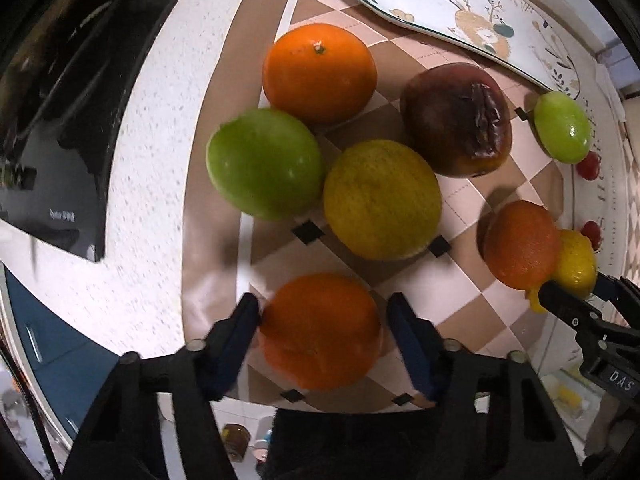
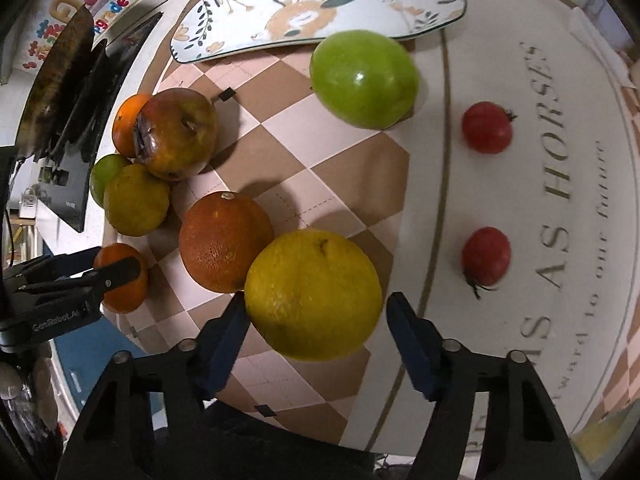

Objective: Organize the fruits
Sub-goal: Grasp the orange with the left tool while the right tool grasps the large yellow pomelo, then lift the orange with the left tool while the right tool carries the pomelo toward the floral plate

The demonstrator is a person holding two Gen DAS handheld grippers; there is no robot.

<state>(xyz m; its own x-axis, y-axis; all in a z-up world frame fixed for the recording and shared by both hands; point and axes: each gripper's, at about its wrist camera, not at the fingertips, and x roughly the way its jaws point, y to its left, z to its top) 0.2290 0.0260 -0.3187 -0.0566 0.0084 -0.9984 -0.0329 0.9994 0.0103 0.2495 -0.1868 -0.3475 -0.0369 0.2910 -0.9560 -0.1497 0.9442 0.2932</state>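
On the checked mat's near edge, the left gripper (image 1: 322, 320) straddles an orange (image 1: 320, 330), one pad touching, stem direction hidden, while the right gripper (image 2: 316, 316) brackets a roundish lemon (image 2: 314, 294), unclamped, stem scar upward; both should centre before closing.

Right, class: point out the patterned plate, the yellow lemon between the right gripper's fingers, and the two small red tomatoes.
patterned plate (image 2: 320, 4): right wrist view, on its painted face.
yellow lemon (image 2: 314, 294): right wrist view, middle of its rind.
upper tomato (image 2: 487, 127): right wrist view, its centre.
lower tomato (image 2: 485, 257): right wrist view, its centre.
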